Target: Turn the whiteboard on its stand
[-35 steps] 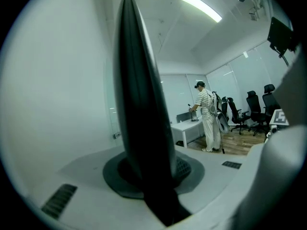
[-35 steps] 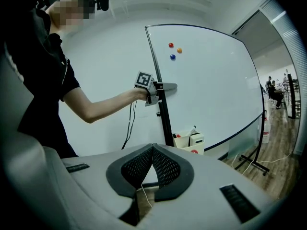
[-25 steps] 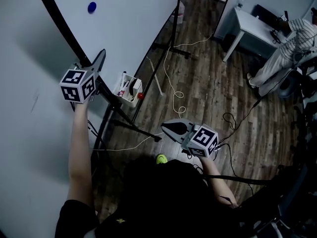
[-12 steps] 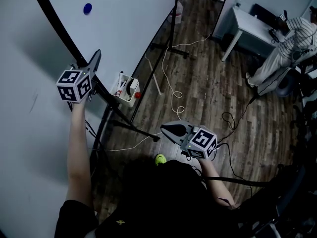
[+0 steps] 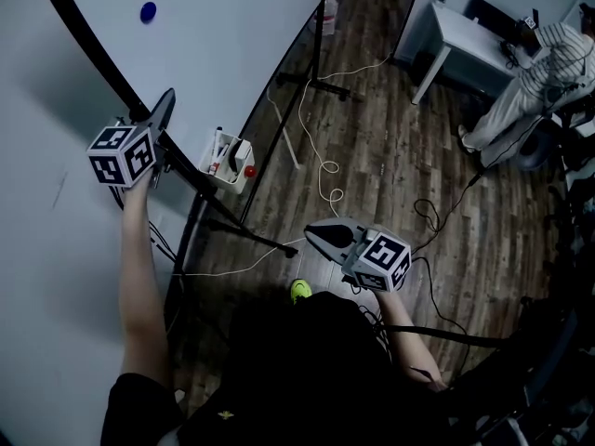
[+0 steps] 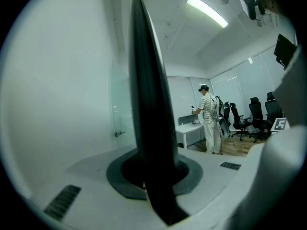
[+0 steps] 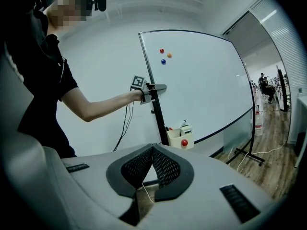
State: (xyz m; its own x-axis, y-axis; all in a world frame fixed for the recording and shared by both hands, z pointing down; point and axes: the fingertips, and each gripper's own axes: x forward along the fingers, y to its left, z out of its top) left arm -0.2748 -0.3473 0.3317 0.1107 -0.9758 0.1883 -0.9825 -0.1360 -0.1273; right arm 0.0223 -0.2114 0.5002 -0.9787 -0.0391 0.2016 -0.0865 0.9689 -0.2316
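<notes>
The whiteboard (image 5: 232,35) stands tilted on its wheeled stand, with coloured magnets near the top. Its black side frame (image 6: 146,104) runs between the jaws of my left gripper (image 5: 164,110), which have just been closing and are now shut on it. The right gripper view shows that grip from the side, left gripper (image 7: 149,91) on the frame, about halfway up the whiteboard (image 7: 206,80). My right gripper (image 5: 321,236) is held low over the floor, away from the board. Its mesh pads (image 7: 163,164) meet at the tips with nothing between them.
A white marker tray (image 5: 228,161) with pens and a red magnet hangs on the board's lower edge. The stand's foot (image 5: 321,86) and loose cables (image 5: 325,179) lie on the wooden floor. A white desk (image 5: 456,40) and a person (image 5: 521,91) are at the back right.
In the head view the left gripper and the board's edge now sit further left and higher. The right gripper has drifted slightly right across the floor.
</notes>
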